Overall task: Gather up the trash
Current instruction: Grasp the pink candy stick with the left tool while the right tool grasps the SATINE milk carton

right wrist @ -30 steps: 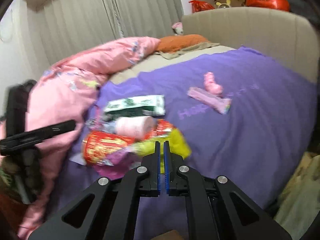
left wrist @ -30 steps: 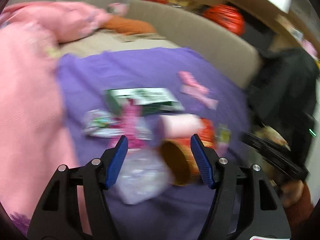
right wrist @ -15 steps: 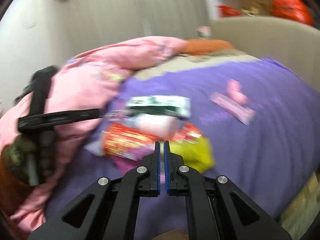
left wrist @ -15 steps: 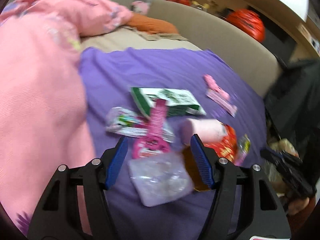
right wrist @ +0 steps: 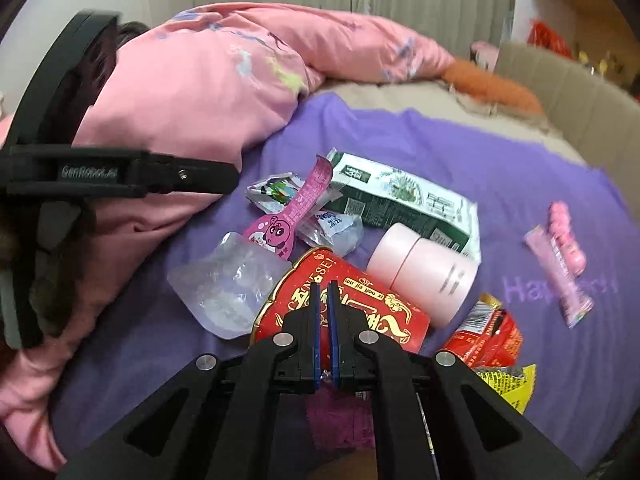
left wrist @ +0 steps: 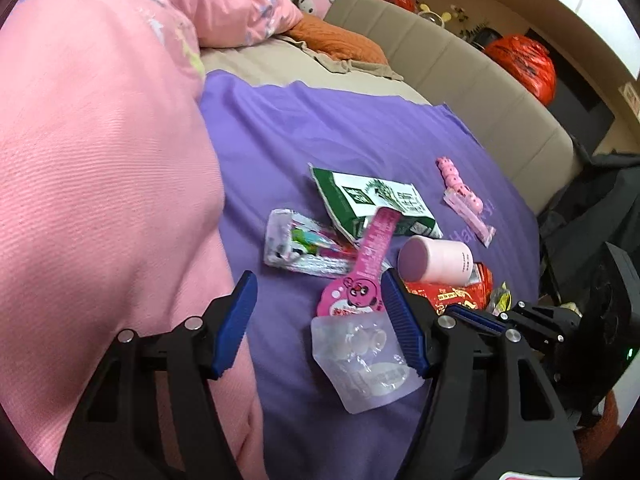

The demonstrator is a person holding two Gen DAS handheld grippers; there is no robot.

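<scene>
Left wrist view: a bed under a purple blanket point(left wrist: 340, 128) carries the trash pile; the left tongs point(left wrist: 320, 316) gape open, empty, the one clear pouch point(left wrist: 366, 356) just ahead by the right-hand finger, long axis running away

Right wrist view: the right tongs point(right wrist: 324, 304) are closed on nothing, over one red cup point(right wrist: 340, 304), beside one pink jar point(right wrist: 424, 272)

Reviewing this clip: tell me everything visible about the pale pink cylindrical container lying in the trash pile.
The pale pink container is a smooth, matte, plastic-looking cylinder with a seam ringing it near one end and small dark print near the other. It lies on its side on the purple blanket, intact. It overlaps the green-and-white package behind it and lies against the red paper cup. Neither gripper touches it.
</scene>
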